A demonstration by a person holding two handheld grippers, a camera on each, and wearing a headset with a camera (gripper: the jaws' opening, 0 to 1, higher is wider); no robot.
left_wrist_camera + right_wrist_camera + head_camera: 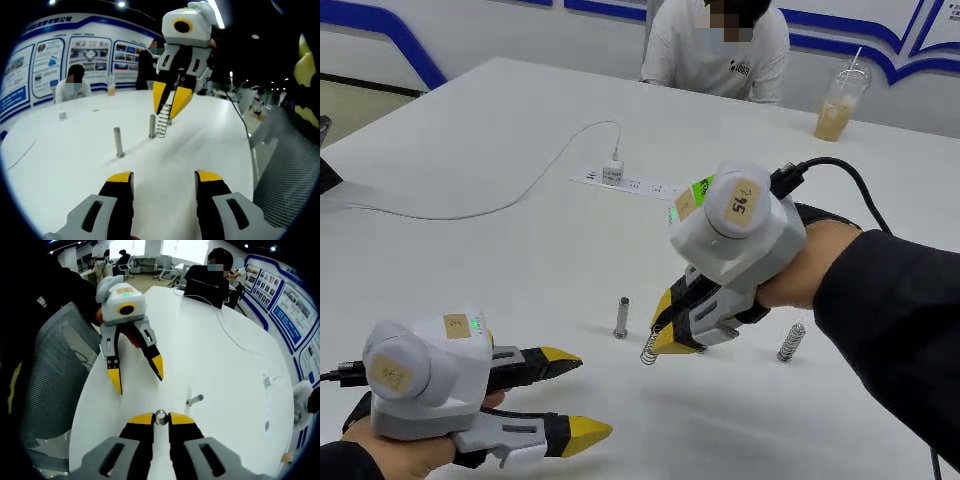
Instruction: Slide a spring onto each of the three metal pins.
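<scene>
Pinching a spring (648, 348) in my right gripper (656, 338), I hold it low by the table (520, 250), near the bare pin (621, 318). My left gripper (595, 394) sits spread, idle. If the spring tilts in the jaws, it may snag the pin's tip and pop free.

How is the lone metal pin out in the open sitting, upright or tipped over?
Upright: the pin stands vertically on its end on the white table; the left gripper view shows the same.
</scene>
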